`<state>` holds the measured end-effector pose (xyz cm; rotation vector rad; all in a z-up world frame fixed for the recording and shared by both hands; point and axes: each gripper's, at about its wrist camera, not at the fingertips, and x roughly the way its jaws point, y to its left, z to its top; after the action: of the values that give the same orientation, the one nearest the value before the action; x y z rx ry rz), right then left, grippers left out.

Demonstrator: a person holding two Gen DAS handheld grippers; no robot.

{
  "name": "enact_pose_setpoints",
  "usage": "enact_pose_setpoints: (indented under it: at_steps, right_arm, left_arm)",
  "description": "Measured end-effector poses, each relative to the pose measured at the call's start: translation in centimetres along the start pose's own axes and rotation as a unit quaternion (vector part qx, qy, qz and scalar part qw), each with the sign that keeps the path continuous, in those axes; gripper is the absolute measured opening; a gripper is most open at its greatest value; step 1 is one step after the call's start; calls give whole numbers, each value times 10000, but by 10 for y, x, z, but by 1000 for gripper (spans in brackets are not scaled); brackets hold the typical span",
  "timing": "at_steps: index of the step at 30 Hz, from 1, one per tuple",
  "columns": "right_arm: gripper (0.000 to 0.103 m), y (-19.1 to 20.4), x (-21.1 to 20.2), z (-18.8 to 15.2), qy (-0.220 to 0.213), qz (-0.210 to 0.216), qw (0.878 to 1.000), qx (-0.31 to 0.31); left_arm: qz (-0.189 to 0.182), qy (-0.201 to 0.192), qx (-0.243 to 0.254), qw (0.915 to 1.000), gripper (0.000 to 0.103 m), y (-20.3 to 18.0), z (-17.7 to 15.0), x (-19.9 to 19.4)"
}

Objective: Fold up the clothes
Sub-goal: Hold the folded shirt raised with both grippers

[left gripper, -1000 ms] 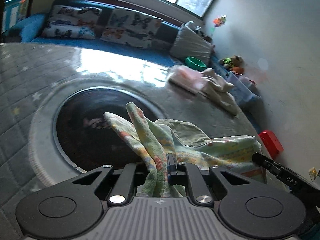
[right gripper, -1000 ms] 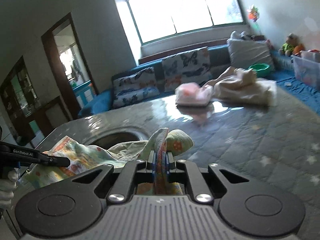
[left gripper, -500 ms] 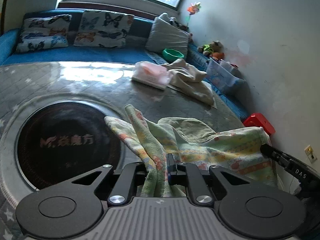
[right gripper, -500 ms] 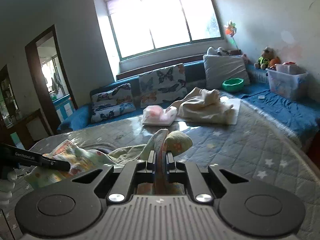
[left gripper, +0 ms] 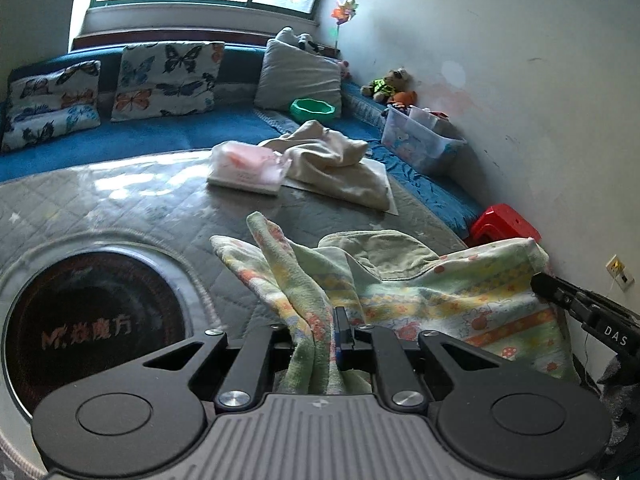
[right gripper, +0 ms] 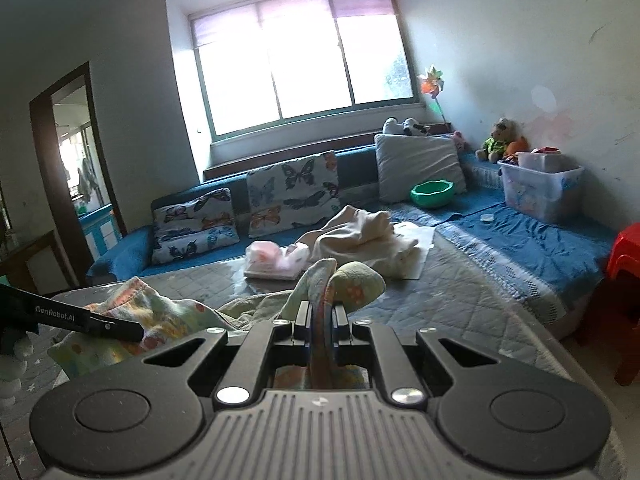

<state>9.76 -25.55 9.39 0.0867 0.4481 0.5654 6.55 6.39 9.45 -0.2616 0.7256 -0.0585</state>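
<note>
With the patterned cloth [left gripper: 420, 300] clamped at one edge in the left tool [left gripper: 324, 332] and at another in the right tool [right gripper: 320, 320], just above the quilted tabletop [left gripper: 160, 208], both edges are best kept taut and level while being carried over.

The left gripper [left gripper: 325, 334] is black. It has two long flat arms with a shiny silver screw at the bottom of each one. Beside the arms sit two big round black parts, each with a smooth circle in the middle. Between those, close to the camera, is a grey block with straight grooves and a tiny round mark. A thin blue strip runs down the inner side of one finger.

The right gripper [right gripper: 321, 318] looks just the same.

One long black finger [left gripper: 560, 294] has white letters "DAS" on it. Another [right gripper: 100, 326] says "GenRobot.AI". Next to that one is a fuzzy white glove [right gripper: 10, 364].
</note>
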Motion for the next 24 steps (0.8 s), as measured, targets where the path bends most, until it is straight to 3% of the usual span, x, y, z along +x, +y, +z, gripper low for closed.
enact_pose_setpoints:
  at_steps: [13,24]
  right_arm:
    - [8,-14,-2,5,-35,-228,9997,-74]
    - [8,-22,2,0,59,-312,9995,-56]
  left_arm:
    - [183,75,466,9987,12,-30,5,20]
    - [274,212,586,9977,12,-32,3,37]
